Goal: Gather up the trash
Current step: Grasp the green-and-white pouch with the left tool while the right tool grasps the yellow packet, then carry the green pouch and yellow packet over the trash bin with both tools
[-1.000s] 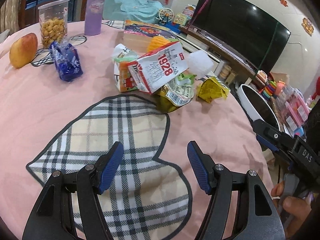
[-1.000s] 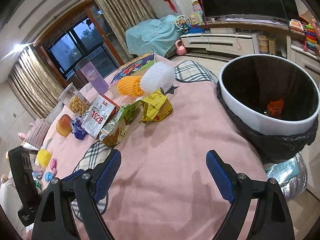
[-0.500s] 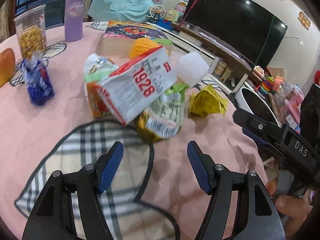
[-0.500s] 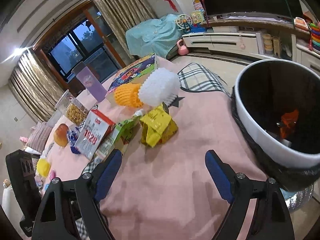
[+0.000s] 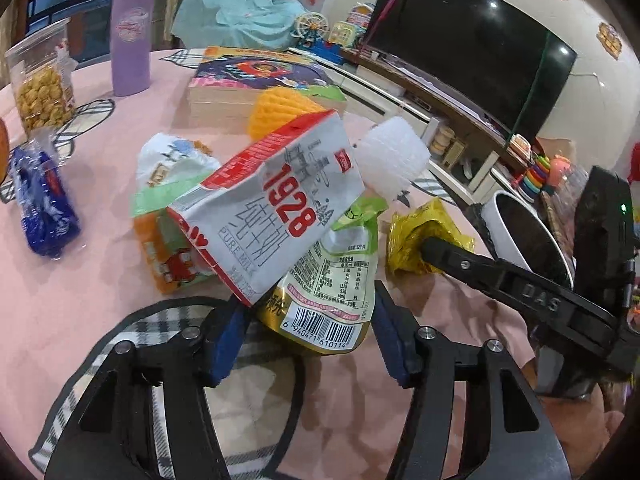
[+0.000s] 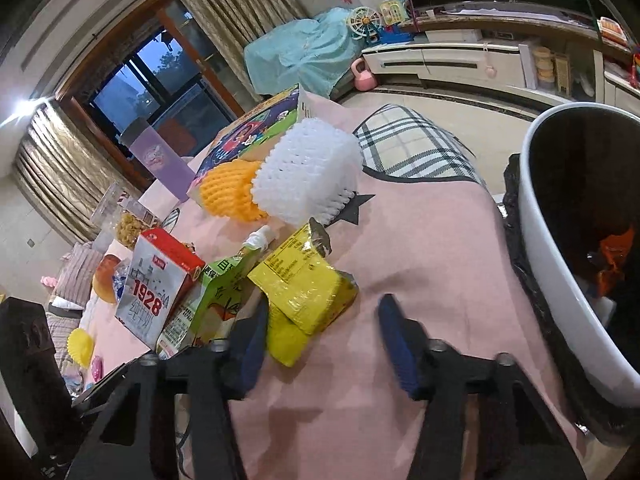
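Observation:
A trash pile lies on the pink tablecloth (image 5: 100,292): a white-and-red "1928" milk carton (image 5: 276,208), a green drink pouch (image 5: 340,280), an orange juice box (image 5: 168,256), a yellow wrapper (image 5: 420,240), and white (image 5: 394,160) and orange (image 5: 284,112) foam nets. My left gripper (image 5: 308,336) is open, its fingers either side of the pouch's bottom. My right gripper (image 6: 324,340) is open, its left finger beside the yellow wrapper (image 6: 304,284). The carton (image 6: 152,284) and pouch (image 6: 216,300) also show there.
A white bin (image 6: 560,272) with a black liner stands off the table's right edge. A book (image 5: 256,76), a purple tumbler (image 5: 130,32), a snack jar (image 5: 40,80) and a blue packet (image 5: 40,200) stand on the table.
Both grippers have moved forward to the trash pile. The left now straddles the green pouch; the right has swung left from the bin to the yellow wrapper.

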`<state>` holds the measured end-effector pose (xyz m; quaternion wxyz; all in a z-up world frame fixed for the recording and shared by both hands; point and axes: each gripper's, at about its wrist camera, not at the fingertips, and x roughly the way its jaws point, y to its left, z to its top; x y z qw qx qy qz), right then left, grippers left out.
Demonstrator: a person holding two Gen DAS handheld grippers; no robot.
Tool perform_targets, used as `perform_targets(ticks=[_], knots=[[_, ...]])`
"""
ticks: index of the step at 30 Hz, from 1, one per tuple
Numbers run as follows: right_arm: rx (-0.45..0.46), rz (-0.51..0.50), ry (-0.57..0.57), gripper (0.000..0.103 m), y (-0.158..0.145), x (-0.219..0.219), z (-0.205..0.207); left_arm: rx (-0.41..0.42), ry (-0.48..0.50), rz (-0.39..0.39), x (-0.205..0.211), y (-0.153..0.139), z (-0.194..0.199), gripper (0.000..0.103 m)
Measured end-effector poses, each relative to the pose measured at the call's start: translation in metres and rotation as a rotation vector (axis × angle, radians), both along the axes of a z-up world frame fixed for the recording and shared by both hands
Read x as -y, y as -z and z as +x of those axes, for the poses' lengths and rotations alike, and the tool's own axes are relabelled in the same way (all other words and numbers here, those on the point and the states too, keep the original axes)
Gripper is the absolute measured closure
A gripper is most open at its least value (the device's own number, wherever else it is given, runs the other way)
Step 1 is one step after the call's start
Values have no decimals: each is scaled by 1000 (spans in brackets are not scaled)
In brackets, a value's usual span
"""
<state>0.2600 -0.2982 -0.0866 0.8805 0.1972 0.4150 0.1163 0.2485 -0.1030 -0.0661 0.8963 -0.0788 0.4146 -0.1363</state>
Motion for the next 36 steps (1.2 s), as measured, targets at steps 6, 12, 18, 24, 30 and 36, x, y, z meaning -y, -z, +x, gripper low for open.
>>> perform_targets(ticks=[6,12,18,24,30,36], knots=[[22,-9,-33,80,-5,0,-12,21,32,12,7,-3,-6,49],[42,4,-19,81,-16,11,-33,8,54,-27,9,-6,-27,50],[56,9,4,81,-27,24,-53,5,90,-78,16,-13,-51,50],[76,11,31,81,-37,37,-71,36,130,-74,31,-25,-68,51],[85,21,72,81,-41,54,-89,54,164,-68,45,-30,-77,51],[95,17,109,81,-45,70,-105,62,203,-60,64,-33,-83,51]])
